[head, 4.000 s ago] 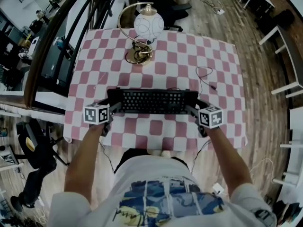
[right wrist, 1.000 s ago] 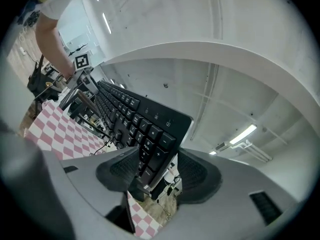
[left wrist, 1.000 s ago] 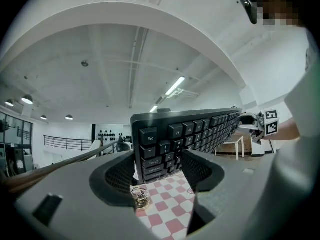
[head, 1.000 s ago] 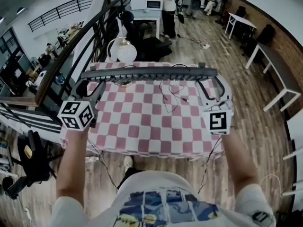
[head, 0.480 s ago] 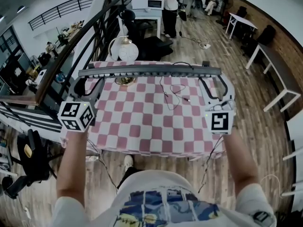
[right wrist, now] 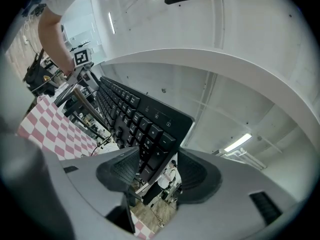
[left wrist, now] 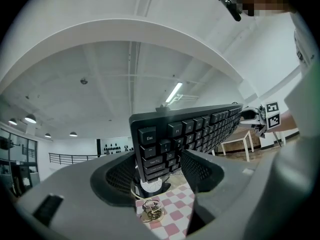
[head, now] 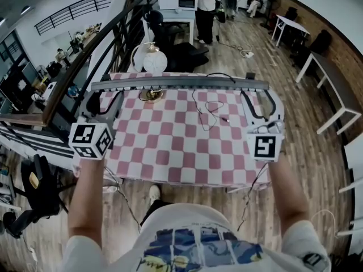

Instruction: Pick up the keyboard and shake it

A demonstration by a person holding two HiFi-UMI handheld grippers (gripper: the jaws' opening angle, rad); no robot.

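The black keyboard (head: pixel 179 83) hangs in the air above the checked table (head: pixel 170 146), seen edge-on as a long bar in the head view. My left gripper (head: pixel 105 100) is shut on its left end and my right gripper (head: pixel 262 101) on its right end. In the left gripper view the Esc end of the keyboard (left wrist: pixel 195 134) sits clamped between the left gripper's (left wrist: pixel 160 166) pads. In the right gripper view the other end of the keyboard (right wrist: pixel 130 119) is pinched between the right gripper's (right wrist: pixel 157 171) pads. The keyboard's cable (head: pixel 207 109) trails down to the table.
A gold lamp with a white globe (head: pixel 150 61) stands at the table's far left, below and behind the keyboard; its base (left wrist: pixel 150 209) shows under the left gripper. A railing runs along the left. A person (head: pixel 205 4) stands far behind the table.
Four seconds ago the keyboard lay on the table with both grippers at its ends; now it is lifted well clear. Over the last second it has only shifted slightly.
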